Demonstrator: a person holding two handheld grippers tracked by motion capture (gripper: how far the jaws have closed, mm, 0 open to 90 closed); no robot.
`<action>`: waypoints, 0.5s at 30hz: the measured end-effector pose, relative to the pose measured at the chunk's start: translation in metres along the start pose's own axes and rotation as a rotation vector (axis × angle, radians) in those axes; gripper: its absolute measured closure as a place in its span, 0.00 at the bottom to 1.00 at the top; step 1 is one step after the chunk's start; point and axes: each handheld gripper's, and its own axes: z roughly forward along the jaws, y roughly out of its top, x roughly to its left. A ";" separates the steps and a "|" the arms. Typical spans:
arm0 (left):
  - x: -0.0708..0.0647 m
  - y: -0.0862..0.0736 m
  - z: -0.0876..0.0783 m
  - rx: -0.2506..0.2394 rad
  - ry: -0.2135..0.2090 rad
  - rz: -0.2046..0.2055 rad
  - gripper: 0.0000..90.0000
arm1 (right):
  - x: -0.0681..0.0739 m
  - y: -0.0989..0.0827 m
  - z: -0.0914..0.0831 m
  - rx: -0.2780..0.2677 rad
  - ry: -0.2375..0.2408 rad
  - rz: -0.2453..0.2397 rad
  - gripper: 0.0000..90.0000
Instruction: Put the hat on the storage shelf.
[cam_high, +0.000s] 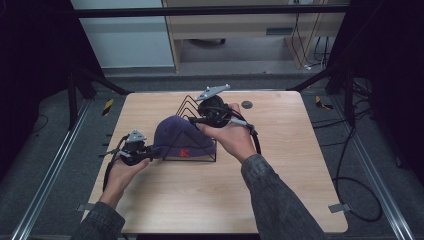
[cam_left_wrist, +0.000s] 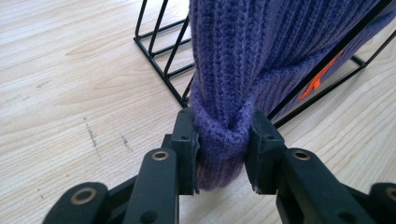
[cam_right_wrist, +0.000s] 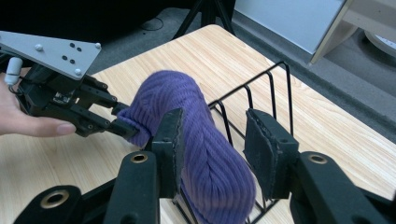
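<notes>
The light wooden desk (cam_high: 280, 190) carried a black wire rack (cam_high: 192, 106) of triangular dividers, and over its near end sat a purple ribbed knit beanie (cam_high: 176, 135) (a small red mark on its cuff). The left gripper (cam_left_wrist: 220, 140) pinched a fold of the beanie's cuff at the rack's left side. The right gripper (cam_right_wrist: 212, 140) hung above the beanie, jaws partly apart and pressing on nothing.

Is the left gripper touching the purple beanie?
Touching. In the left gripper view, the left gripper has both jaws pressed into a bunched fold of the purple knit beanie.
</notes>
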 end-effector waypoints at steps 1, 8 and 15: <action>0.000 -0.001 0.000 -0.001 0.003 0.001 0.74 | -0.001 -0.001 -0.002 -0.003 -0.003 0.000 0.64; -0.002 -0.006 0.002 -0.001 0.017 -0.001 0.71 | -0.009 -0.003 -0.013 -0.002 -0.011 0.016 0.63; -0.005 -0.010 -0.003 -0.001 0.033 0.012 0.69 | -0.008 -0.009 -0.020 -0.005 -0.008 0.012 0.62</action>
